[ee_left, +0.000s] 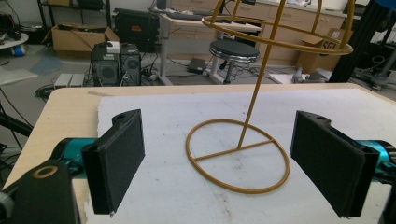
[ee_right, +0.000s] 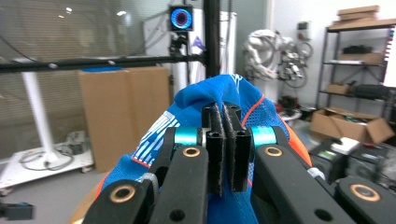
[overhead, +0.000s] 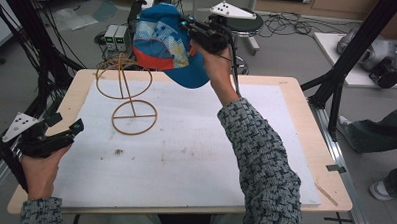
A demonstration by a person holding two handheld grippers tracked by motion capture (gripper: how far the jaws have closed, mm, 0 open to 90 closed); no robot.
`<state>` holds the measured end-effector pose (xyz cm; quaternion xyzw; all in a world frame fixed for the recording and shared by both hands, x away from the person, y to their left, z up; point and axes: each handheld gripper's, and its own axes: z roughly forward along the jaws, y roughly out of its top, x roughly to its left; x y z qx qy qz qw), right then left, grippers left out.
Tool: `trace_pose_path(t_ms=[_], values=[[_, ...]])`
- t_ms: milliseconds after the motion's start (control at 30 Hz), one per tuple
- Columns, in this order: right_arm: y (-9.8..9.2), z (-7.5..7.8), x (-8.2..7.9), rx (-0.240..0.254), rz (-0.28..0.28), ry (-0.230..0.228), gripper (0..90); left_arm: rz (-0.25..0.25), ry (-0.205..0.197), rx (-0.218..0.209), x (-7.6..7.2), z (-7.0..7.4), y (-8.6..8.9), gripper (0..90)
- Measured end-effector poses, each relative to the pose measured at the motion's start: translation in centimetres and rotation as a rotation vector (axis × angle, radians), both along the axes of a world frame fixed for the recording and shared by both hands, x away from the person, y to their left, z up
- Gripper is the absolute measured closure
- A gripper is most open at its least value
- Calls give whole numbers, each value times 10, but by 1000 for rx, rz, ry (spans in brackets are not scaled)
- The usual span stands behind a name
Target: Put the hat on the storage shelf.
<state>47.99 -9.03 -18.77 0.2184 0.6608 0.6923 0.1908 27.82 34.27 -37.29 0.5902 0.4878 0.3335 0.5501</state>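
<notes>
A blue cap [overhead: 166,46] hangs in the air above the table's far edge, over a yellow wire stand [overhead: 128,92], pinched in the clenched right gripper [overhead: 189,26]. The left gripper [overhead: 61,129] rests released near the white mat [overhead: 195,147], its 2 jaws wide apart.

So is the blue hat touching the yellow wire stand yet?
Cannot tell. In the high view the hat, pinched in the right claw, overlaps the top of the wire stand, so a gap or a touch is hidden.
</notes>
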Motion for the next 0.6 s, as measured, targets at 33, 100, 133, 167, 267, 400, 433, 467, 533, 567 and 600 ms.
trace_pose_path(t_ms=[33,100,133,167,267,400,433,467,533,567,600], values=[[4,3,-2,2,15,-1,886,2,-1,-1,0,0,0,179],[13,7,-8,-2,41,-17,886,5,-2,-2,-1,1,1,178],[17,8,-10,-4,56,-21,886,6,-4,-2,-1,1,2,179],[22,9,-12,-5,72,-21,886,7,-6,-2,-2,1,2,179],[35,10,-16,-7,113,-15,886,11,-9,-5,-3,2,4,179],[53,5,-20,-10,182,13,885,14,-15,-9,-4,3,5,179],[57,4,-20,-15,193,15,885,16,-16,-10,-4,3,6,179],[64,1,-21,-35,204,13,885,14,-17,-10,-4,4,6,179],[75,-4,-23,-56,228,28,885,15,-18,-11,-4,4,6,179],[80,-7,-23,-72,235,27,885,16,-20,-14,-5,4,6,179],[85,-9,-24,-88,239,28,885,16,-22,-14,-5,4,7,179]])
